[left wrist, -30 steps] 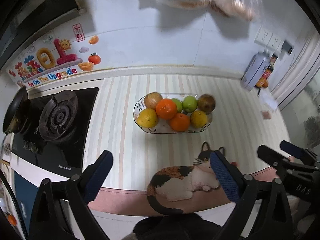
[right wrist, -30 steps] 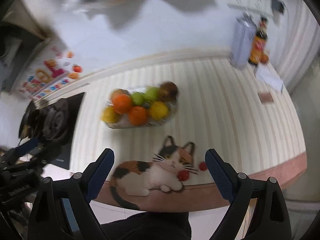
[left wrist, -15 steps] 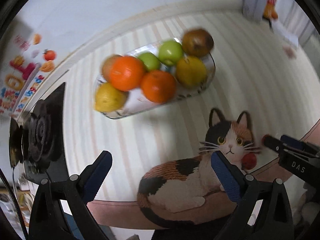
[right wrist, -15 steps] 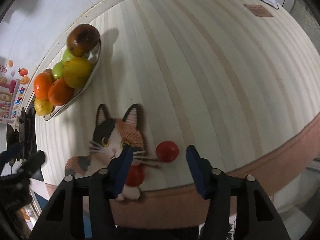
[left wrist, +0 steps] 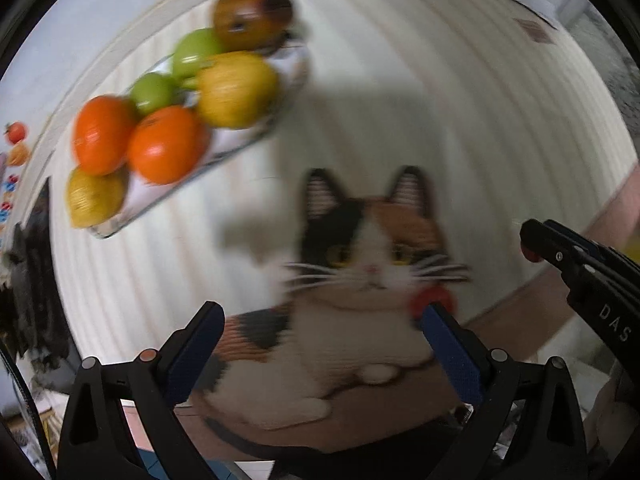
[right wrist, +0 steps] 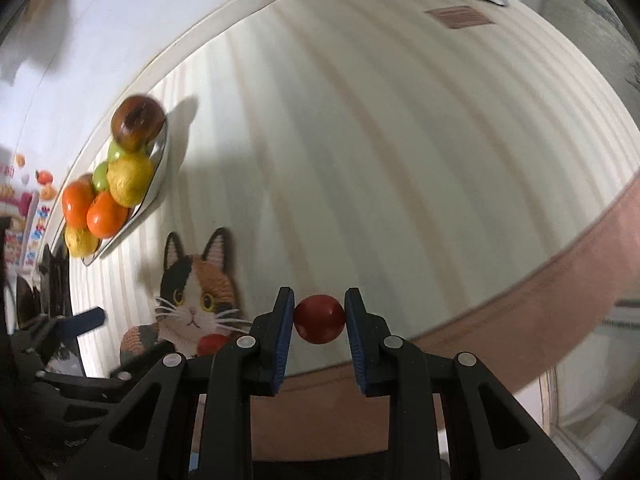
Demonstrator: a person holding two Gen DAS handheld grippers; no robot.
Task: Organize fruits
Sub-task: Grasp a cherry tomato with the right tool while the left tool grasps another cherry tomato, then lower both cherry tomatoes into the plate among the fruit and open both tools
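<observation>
Two small red fruits: one (right wrist: 319,319) sits between my right gripper's (right wrist: 319,316) narrowed fingers, pads touching it, near the surface (right wrist: 400,160) edge; the second (right wrist: 212,343) half-hidden on the cat mat (right wrist: 200,280). Left gripper (left wrist: 320,322) spread wide, holding nothing; its view is blurred. Fruit bowl (right wrist: 158,176) well apart.

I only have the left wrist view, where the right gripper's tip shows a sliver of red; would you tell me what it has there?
Observer: The right gripper has a small red fruit between its fingers, with both pads touching it.
Operator: Is that fruit on the cat mat?
Observer: No, it is over the striped counter, right of the cat mat and near the pink front edge.
Operator: Then is it the one I see on the mat?
Observer: No, a second red fruit lies on the mat below the cat's chin, apart from the first.
</observation>
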